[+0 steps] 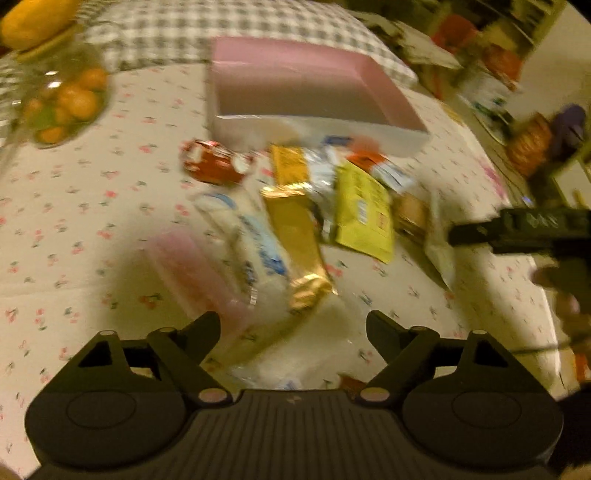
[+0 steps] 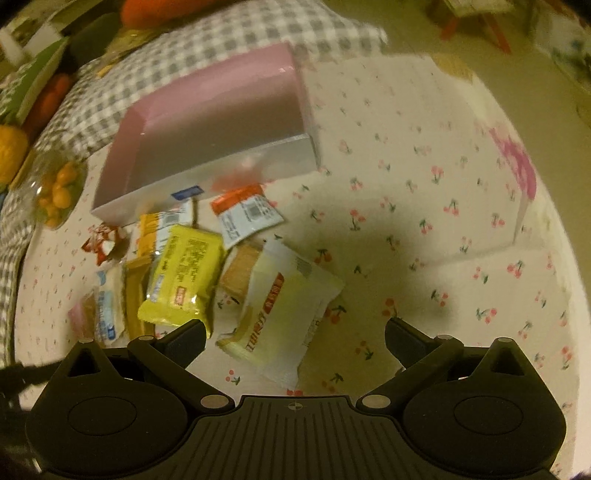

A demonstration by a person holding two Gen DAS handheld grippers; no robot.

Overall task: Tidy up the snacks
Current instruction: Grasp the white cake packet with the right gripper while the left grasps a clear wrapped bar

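Note:
An open pink box [image 1: 384,92] stands on the cherry-print tablecloth, with a pile of snack packets in front of it. My left gripper [image 1: 293,325] is open above the pile's near end. A white-and-blue packet [image 1: 258,251] and a gold wrapper [image 1: 299,240] lie just beyond its fingers, untouched. A yellow packet [image 1: 364,210] and a red wrapper [image 1: 214,166] lie further off. My right gripper [image 2: 295,332] is open over a pale yellow-and-white packet [image 2: 284,310], with nothing gripped. It also shows as a dark bar, the right gripper [image 1: 517,225]. The right wrist view shows the pink box [image 2: 221,173], yellow packet [image 2: 184,273] and an orange-and-white packet [image 2: 245,212].
A glass bowl of small oranges [image 1: 66,107] sits at the left, by a grey checked cloth [image 1: 184,33]. Bare tablecloth [image 2: 424,192] spreads to the right of the pile. A pink-printed patch [image 2: 517,166] marks the right table edge. Blurred room clutter lies beyond.

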